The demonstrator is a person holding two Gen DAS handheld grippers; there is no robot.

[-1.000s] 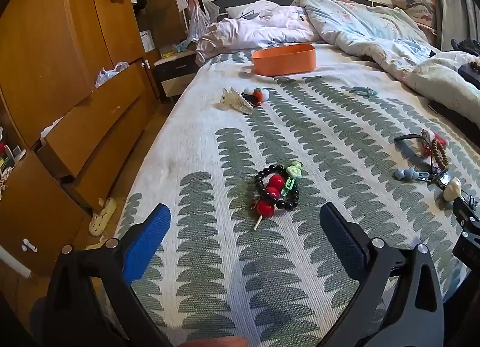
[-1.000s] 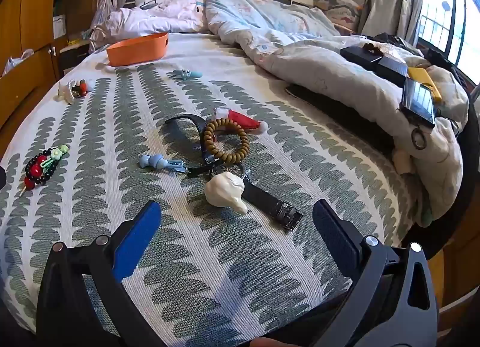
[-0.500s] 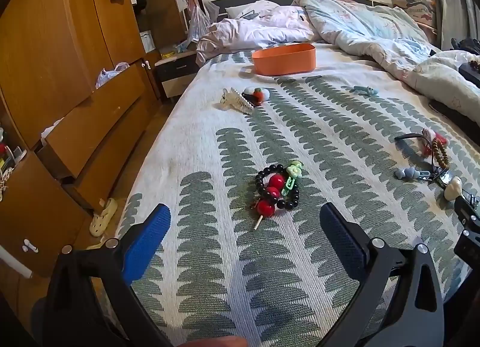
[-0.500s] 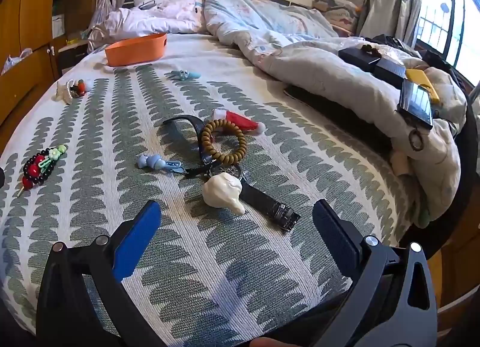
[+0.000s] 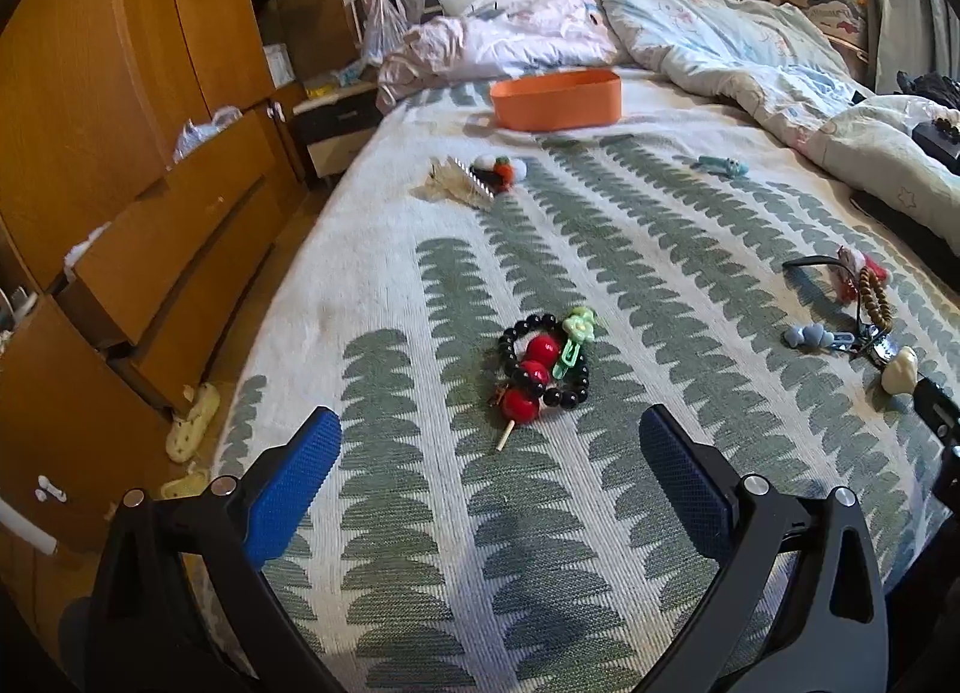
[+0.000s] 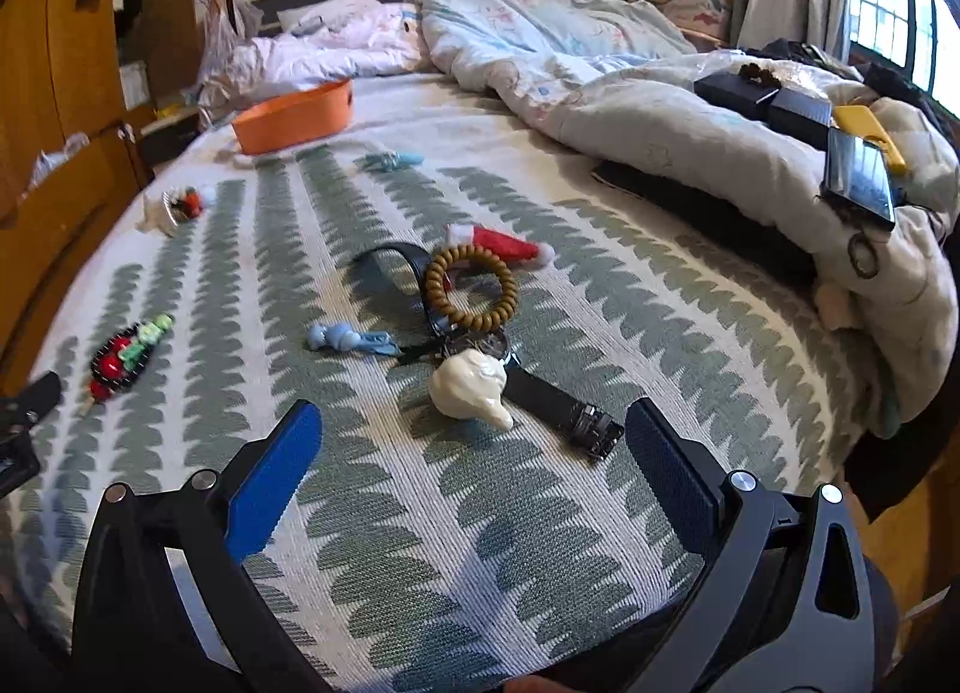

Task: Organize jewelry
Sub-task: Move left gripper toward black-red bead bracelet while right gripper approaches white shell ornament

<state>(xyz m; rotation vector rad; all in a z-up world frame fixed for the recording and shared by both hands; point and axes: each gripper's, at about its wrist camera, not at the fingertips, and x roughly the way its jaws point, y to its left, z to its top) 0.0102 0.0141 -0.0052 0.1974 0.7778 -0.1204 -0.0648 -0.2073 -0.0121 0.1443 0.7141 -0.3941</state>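
Both tongs, left tongs and right tongs, hang released; straddle the black beaded bracelet squarely, then carry it to the far orange oval tray.

Both wrist views low over bed, facing headboard; share orange tray.

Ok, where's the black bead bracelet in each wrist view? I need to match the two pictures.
Left wrist: black bead bracelet sits centre frame on the bedspread, just ahead of the open left gripper, red beads and a green clip lying on it.
Right wrist: same bracelet at far left, mid-height, well left of the open right gripper.
Shared landmark: orange bin near the pillows, beyond the bracelet in both.
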